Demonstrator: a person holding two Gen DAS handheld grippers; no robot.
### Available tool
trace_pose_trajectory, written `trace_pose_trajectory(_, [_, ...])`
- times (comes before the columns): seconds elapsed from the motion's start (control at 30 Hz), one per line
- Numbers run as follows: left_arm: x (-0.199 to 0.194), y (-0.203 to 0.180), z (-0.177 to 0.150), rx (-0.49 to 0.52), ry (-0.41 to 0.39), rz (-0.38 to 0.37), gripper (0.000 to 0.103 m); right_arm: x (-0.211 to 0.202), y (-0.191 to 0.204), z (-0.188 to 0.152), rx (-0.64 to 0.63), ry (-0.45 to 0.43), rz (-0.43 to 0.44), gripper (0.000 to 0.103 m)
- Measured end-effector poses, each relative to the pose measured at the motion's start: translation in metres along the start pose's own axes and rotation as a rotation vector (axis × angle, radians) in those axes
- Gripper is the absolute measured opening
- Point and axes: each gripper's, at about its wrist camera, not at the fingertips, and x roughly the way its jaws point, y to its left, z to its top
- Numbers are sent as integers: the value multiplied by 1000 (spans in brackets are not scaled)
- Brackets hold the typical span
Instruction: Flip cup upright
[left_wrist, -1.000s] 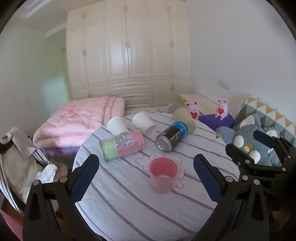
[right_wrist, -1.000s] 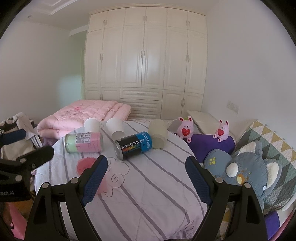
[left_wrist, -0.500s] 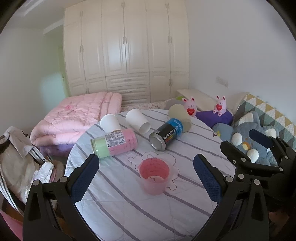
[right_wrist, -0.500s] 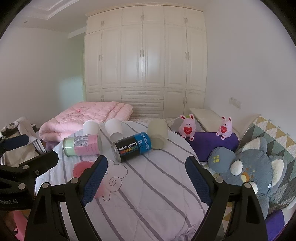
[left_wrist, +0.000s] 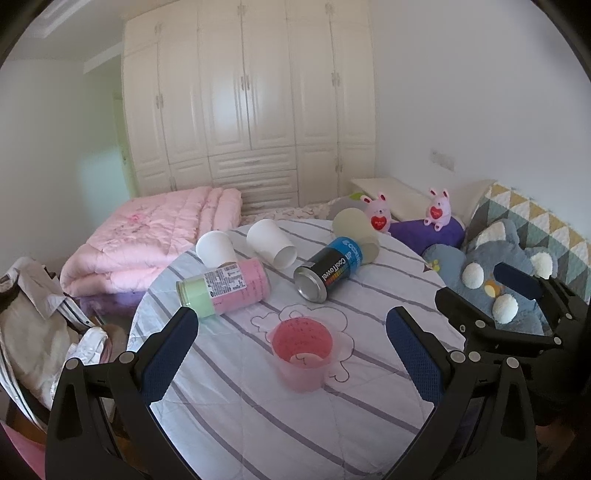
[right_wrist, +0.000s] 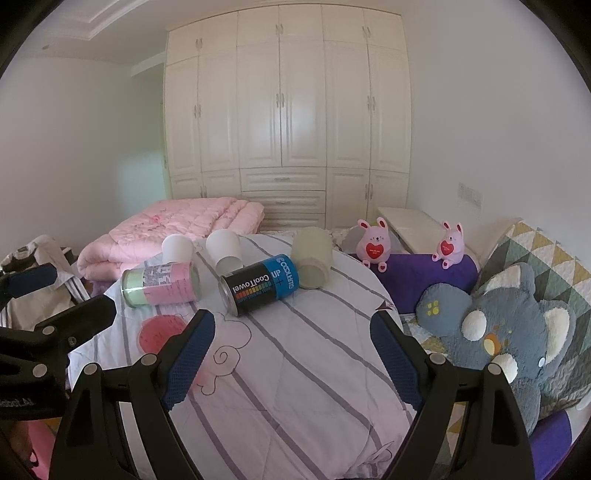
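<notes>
A pink translucent cup (left_wrist: 303, 352) stands upright on the round striped table (left_wrist: 236, 406), just ahead of my open, empty left gripper (left_wrist: 291, 338). In the right wrist view the cup (right_wrist: 160, 330) sits left of my open, empty right gripper (right_wrist: 291, 334). Two white paper cups (left_wrist: 216, 249) (left_wrist: 271, 242) and a beige cup (left_wrist: 356, 230) lie on their sides at the far edge. A pink can (left_wrist: 225, 286) and a black-and-blue can (left_wrist: 327, 267) also lie on their sides.
A pink quilt (left_wrist: 155, 236) lies beyond the table. Plush toys (right_wrist: 495, 332) and pillows sit on the right. Clothes (left_wrist: 33, 325) are piled at the left. A white wardrobe (right_wrist: 288, 122) fills the back wall.
Both grippers have drawn back and risen a little. The pink cup now appears lower and more central in the left wrist view. Nothing on the table moved.
</notes>
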Motion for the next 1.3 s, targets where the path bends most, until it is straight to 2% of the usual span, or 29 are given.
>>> trace_pose_trajectory(0.37, [-4, 0, 1, 0, -39, -5, 103, 2, 0, 0, -4, -8, 0, 87])
trace_pose_trajectory(0.73, [-5, 1, 1, 8, -69, 25, 103, 3, 2, -2, -13, -5, -6, 87])
trace_pose_trajectory(0.9, [-7, 2, -1, 5, -90, 11, 103, 3, 3, -2, -16, -7, -9, 87])
trace_pose_trajectory(1.3, [-9, 2, -1, 7, -94, 14, 103, 3, 4, -2, -24, -4, -8, 87])
